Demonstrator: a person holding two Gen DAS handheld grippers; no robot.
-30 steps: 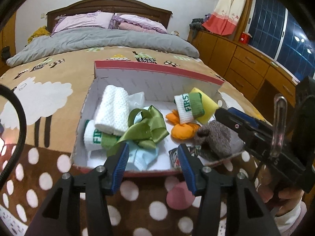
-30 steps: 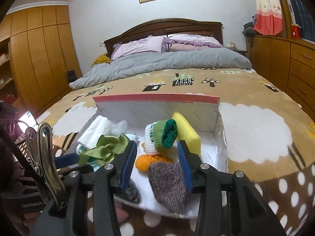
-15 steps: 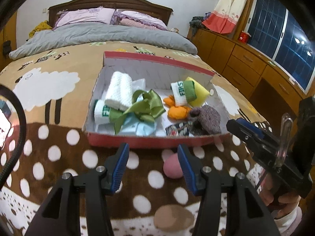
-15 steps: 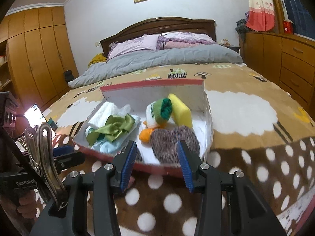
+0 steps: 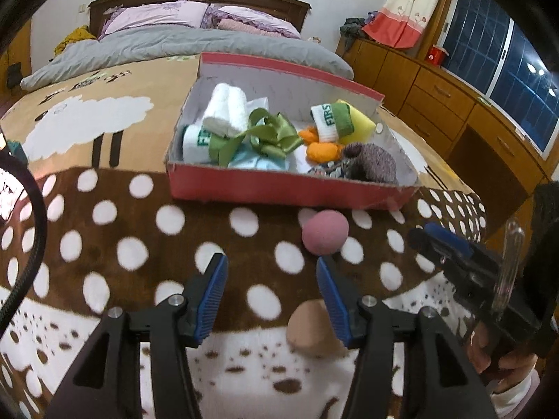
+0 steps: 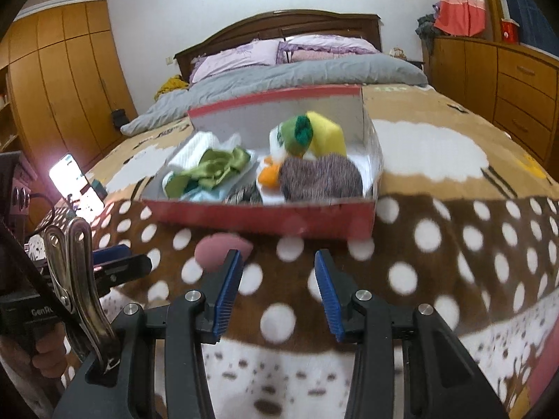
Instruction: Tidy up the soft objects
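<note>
A red box [image 5: 286, 188] [image 6: 265, 218] sits on the bed and holds several soft things: a white rolled cloth [image 5: 225, 111], a green ribbon [image 5: 269, 136] [image 6: 216, 167], an orange cloth [image 5: 323, 150], green-white socks [image 5: 332, 120], a yellow sponge [image 6: 326, 132] and a grey knit piece [image 5: 372, 164] [image 6: 319, 176]. A pink ball [image 5: 325, 232] [image 6: 223, 248] lies on the blanket in front of the box. My left gripper [image 5: 270, 296] is open and empty, short of the ball. My right gripper [image 6: 277, 289] is open and empty, right of the ball.
The brown blanket with white dots [image 5: 139, 230] covers the bed's near part. A grey duvet [image 6: 297, 73] and pillows lie at the head. Wooden drawers [image 5: 436, 104] stand on the right, wardrobes [image 6: 70, 80] on the left. A lit phone [image 6: 70, 181] is at the left.
Both grippers have drawn back from the box toward the bed's near edge. The grey knit piece now lies in the box, and the pink ball has come into full view.
</note>
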